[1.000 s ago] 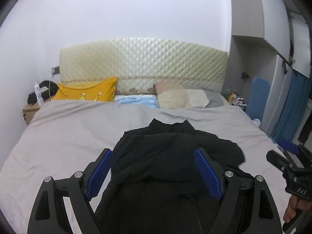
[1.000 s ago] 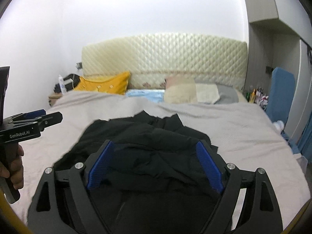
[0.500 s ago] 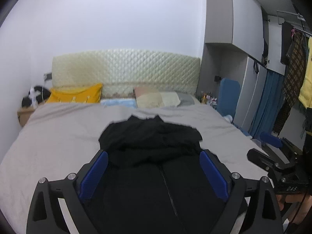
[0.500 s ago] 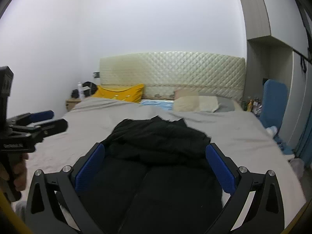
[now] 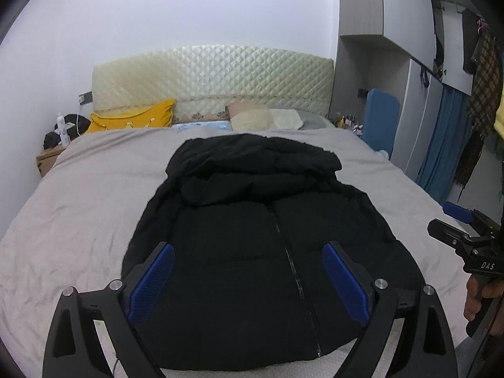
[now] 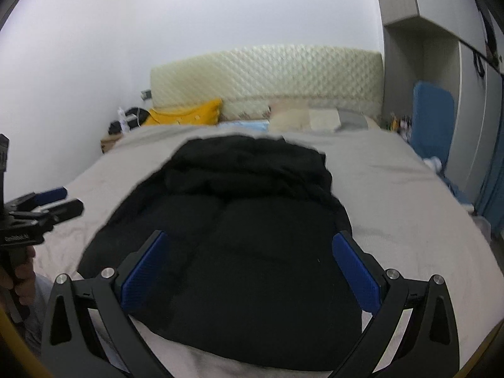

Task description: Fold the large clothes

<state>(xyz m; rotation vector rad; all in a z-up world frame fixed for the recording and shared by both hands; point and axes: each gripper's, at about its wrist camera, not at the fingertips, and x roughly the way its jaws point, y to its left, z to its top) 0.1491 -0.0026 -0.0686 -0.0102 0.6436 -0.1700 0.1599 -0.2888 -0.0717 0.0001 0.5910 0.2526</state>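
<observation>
Black jacket [image 5: 252, 220] lies flat on the grey bed [image 5: 78, 220], centre of both frames, zip up the middle, hem toward bottom of frame. Sleeves/hood bunched in a heap across its upper part, nr the pillows.

Left gripper [image 5: 249, 278]: jaws wide apart, nothing between the blue pads [image 5: 151, 286], held above jacket's lower half, not touching the cloth as far as seen. Right gripper [image 6: 249, 271]: jaws also wide apart, empty, over the same lower part of the jacket; this view is a bit blurred.

In left view, right gripper shows at right edge [image 5: 466, 239], w/ a hand on its grip. In right view, left gripper is at left edge [image 6: 47, 201], also hand-held.

Bkgd: quilted headboard [image 5: 214, 75] upper centre, yellow pillow [image 5: 135, 119] left of centre, beige pillows [image 5: 267, 118] to its right, blue curtain [image 5: 441, 145] at right.
</observation>
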